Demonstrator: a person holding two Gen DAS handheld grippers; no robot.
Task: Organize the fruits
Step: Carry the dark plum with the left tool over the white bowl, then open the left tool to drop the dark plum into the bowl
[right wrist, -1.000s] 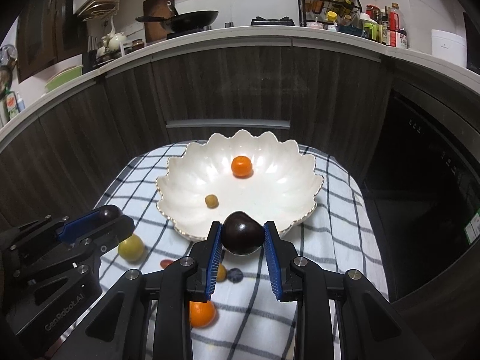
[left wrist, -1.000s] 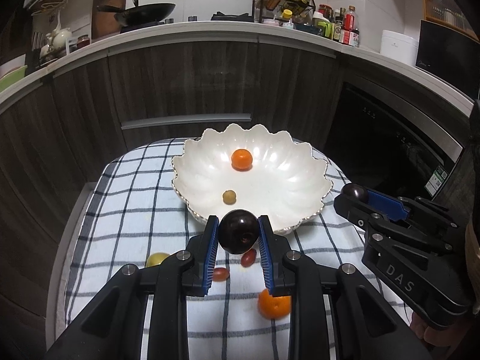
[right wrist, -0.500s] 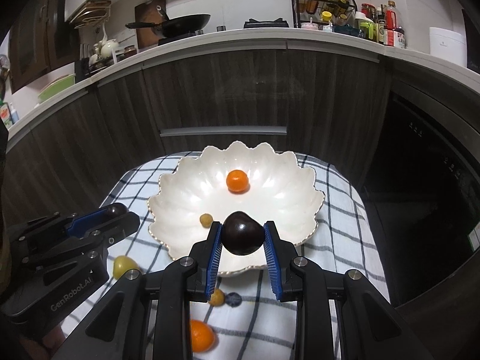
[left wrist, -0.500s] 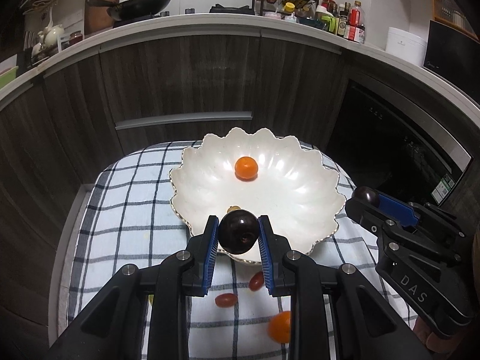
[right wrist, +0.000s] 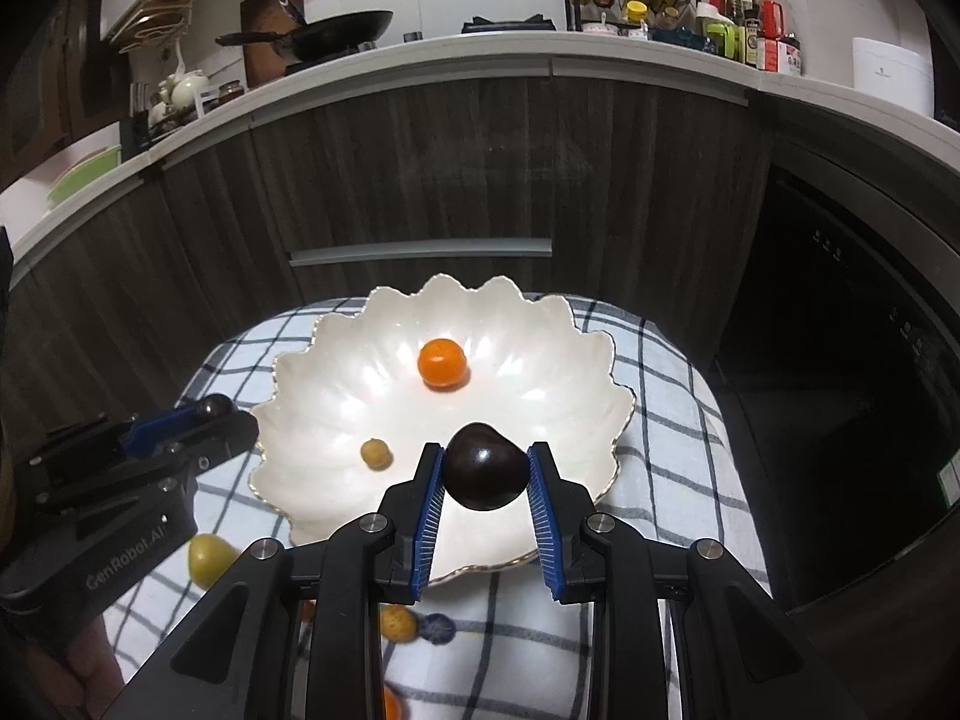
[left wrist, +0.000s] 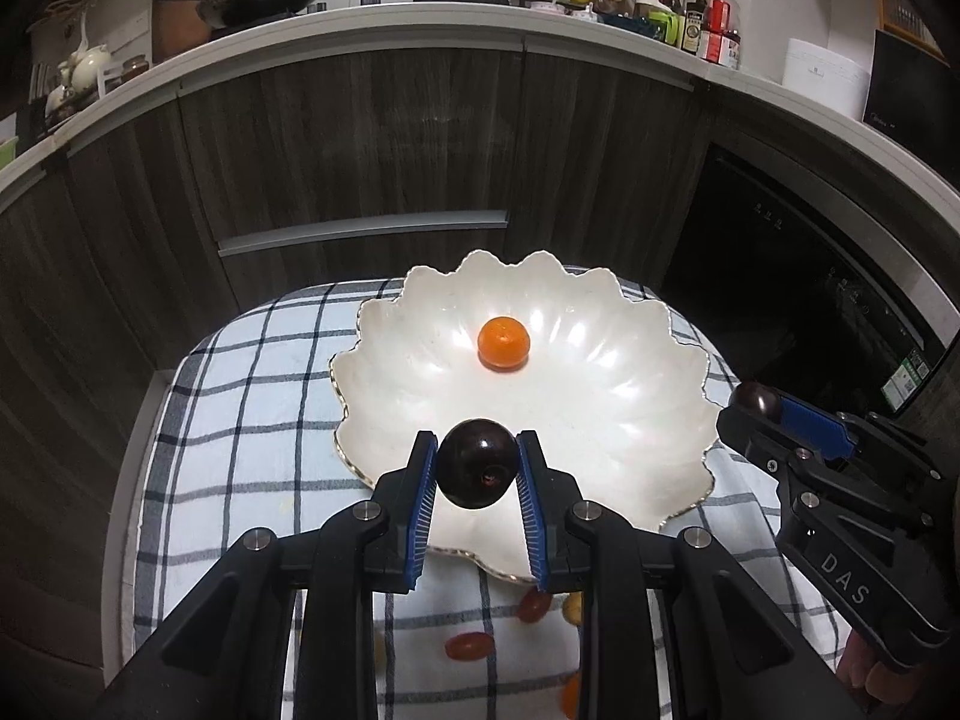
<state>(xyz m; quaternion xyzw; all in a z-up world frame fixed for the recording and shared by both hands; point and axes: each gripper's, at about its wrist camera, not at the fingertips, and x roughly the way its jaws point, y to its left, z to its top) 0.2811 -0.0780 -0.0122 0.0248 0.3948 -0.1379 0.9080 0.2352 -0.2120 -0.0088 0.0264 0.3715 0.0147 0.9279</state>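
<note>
Two dark plums are in hand: one [left wrist: 477,463] clamped between the left gripper [left wrist: 477,468] fingers, the other [right wrist: 485,466] between the right gripper [right wrist: 485,471] fingers. Both have advanced from the checked cloth [right wrist: 660,468] to over the white scalloped bowl [right wrist: 336,396], beside the orange [right wrist: 442,362], so release looks close.

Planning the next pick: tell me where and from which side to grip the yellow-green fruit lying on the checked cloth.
Grip the yellow-green fruit across its widest middle, coming from above. It is round and lies alone on the checked cloth, left of the bowl, so either side is free.
</note>
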